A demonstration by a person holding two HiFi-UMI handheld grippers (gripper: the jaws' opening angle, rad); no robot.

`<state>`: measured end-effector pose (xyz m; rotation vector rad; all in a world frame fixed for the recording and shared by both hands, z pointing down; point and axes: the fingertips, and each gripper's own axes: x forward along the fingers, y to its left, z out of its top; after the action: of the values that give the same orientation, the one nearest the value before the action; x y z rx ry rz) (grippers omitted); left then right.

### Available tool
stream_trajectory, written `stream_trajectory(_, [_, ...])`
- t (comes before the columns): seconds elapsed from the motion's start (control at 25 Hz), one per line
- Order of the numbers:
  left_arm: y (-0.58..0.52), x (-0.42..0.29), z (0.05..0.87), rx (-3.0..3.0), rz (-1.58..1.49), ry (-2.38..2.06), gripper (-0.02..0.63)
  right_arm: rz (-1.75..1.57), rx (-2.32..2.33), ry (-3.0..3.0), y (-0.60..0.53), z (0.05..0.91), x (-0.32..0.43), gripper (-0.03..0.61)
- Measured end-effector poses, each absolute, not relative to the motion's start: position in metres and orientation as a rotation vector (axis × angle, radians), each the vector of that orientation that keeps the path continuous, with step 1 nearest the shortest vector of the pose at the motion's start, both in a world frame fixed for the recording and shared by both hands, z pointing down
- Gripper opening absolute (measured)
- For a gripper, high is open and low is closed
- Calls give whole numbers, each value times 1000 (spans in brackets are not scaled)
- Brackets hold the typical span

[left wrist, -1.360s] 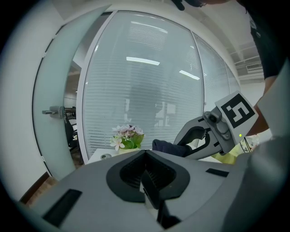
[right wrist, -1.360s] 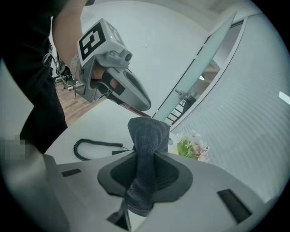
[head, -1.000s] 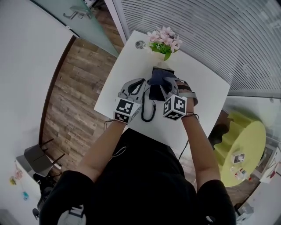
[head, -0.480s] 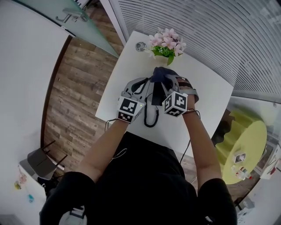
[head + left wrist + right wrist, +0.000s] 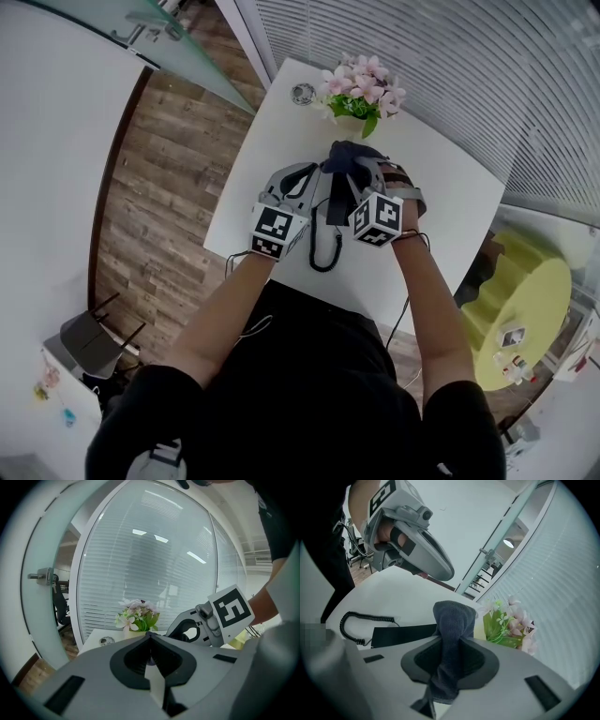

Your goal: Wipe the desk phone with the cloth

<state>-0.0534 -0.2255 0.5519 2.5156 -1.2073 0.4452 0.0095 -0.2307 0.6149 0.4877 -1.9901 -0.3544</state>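
A black desk phone (image 5: 334,208) lies on the white table (image 5: 441,187), mostly hidden under both grippers, and its coiled cord (image 5: 323,253) trails toward me. The phone (image 5: 405,634) and cord (image 5: 361,620) also show in the right gripper view. My right gripper (image 5: 359,172) is shut on a dark blue-grey cloth (image 5: 345,155), which bunches over the phone's far end. The cloth (image 5: 453,620) sticks up between that gripper's (image 5: 452,639) jaws. My left gripper (image 5: 312,175) hovers at the phone's left side. In its own view the left gripper (image 5: 150,634) is shut with nothing seen between the jaws.
A pot of pink flowers (image 5: 361,86) stands just beyond the phone, with a small round shiny object (image 5: 302,92) to its left. Window blinds run behind the table. A yellow round seat (image 5: 525,319) sits on the floor at the right, and a chair (image 5: 89,342) at the lower left.
The right gripper has carried the cloth from the middle of the phone to its far end, toward the flowers. The left gripper has shifted only slightly.
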Motion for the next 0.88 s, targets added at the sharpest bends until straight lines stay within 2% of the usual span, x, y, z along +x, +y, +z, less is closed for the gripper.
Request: stream_trajectory(0.88, [-203, -55, 565, 2488, 471, -1205, 11, -379, 436, -1987, -199, 629, 7, 98])
